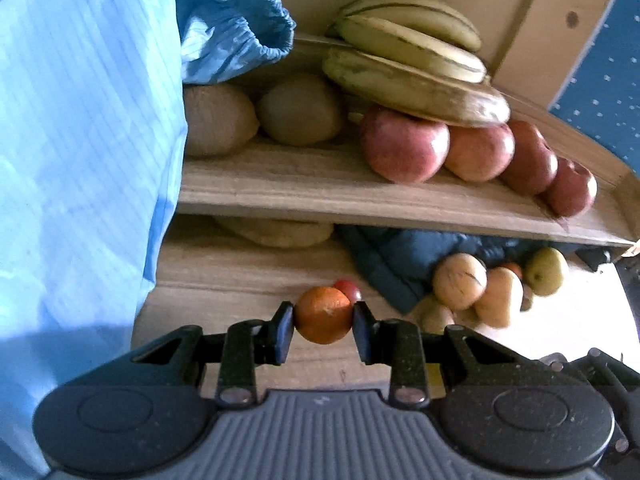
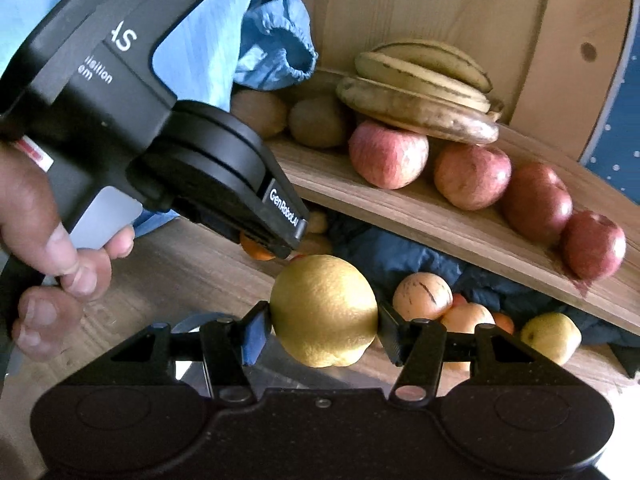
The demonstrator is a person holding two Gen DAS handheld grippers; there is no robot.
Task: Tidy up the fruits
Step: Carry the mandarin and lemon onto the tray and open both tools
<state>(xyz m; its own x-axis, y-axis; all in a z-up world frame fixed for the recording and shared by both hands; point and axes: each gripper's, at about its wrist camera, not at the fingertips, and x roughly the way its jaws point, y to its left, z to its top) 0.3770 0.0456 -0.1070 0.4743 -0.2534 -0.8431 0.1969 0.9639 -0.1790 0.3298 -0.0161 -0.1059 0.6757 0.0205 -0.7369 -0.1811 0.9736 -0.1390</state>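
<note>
**Both tools carrying fruit**

Left wrist view: the left tool (image 1: 324, 322) pinches an orange (image 1: 324, 314) below the wooden shelf (image 1: 304, 184) of apples (image 1: 404, 145) and bananas (image 1: 412, 60).

Right wrist view: the right tool (image 2: 323, 326) grips a lemon (image 2: 324, 310) over the counter (image 2: 168, 272), beside the left tool's body.

hand-held gripper (image 2: 324, 332): black, silver screws | sleeve (image 1: 80, 140): light blue, pinstriped | fingers (image 2: 68, 264): bare skin

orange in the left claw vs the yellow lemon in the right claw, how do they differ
The round orange fruit is smaller and deep orange; the yellow lemon is larger, oval and pale yellow with a knobby end. The orange fits within the left claw; the lemon bulges well past the right claw. Both are pinched between two fingers, in front of the wooden shelf.
</note>
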